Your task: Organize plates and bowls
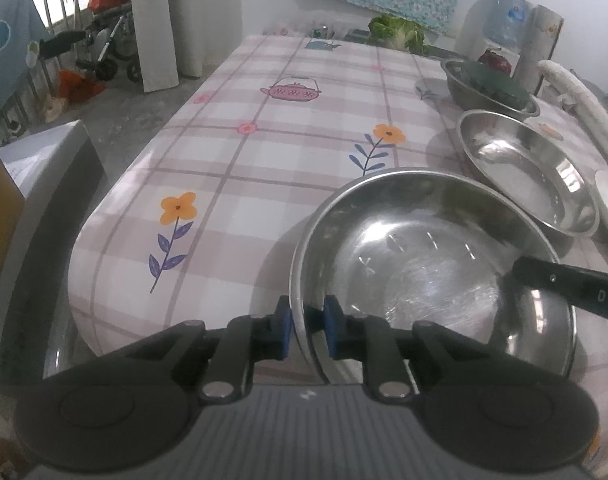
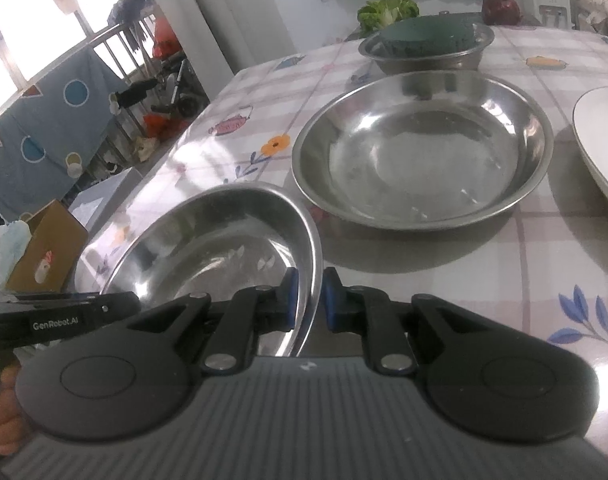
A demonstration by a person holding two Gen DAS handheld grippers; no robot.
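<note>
Bowl handling, both grippers engaged. Steel bowl [image 1: 432, 276] sits at the near end of the bench [image 1: 264, 128], over the plaid flowered cloth; whether its base touches the cloth or is slightly lifted, cannot tell. Left gripper [image 1: 309, 330] is clamped on the bowl's near-left rim, blue pads on either side of the wall. Right gripper [image 2: 307, 300] is likewise pinched onto the opposite rim of the same bowl, one pad inside, one outside. Bowl is empty, reflective, tilted a little in the right wrist view.

Just beyond it: wide shallow steel dish [image 2: 420, 148], empty, resting flat. Behind that, a deeper steel bowl [image 2: 428, 46] holding something dark green. White plate [image 2: 600, 148] at the right edge, only partly in view. Leafy greens [image 2: 388, 10] at the far end of the bench.

Judgement: step in hand is a two-handed carry of the steel bowl, early in the sorting; nothing appears stacked yet. Likely next move is to lift it and nest it into the shallow steel dish, or set it with the other steel pieces. That calls for both grippers rising together and level, clearing the dish rim, then releasing evenly. Risk: thin polished rim could slip from the pads if one side leads.
</note>
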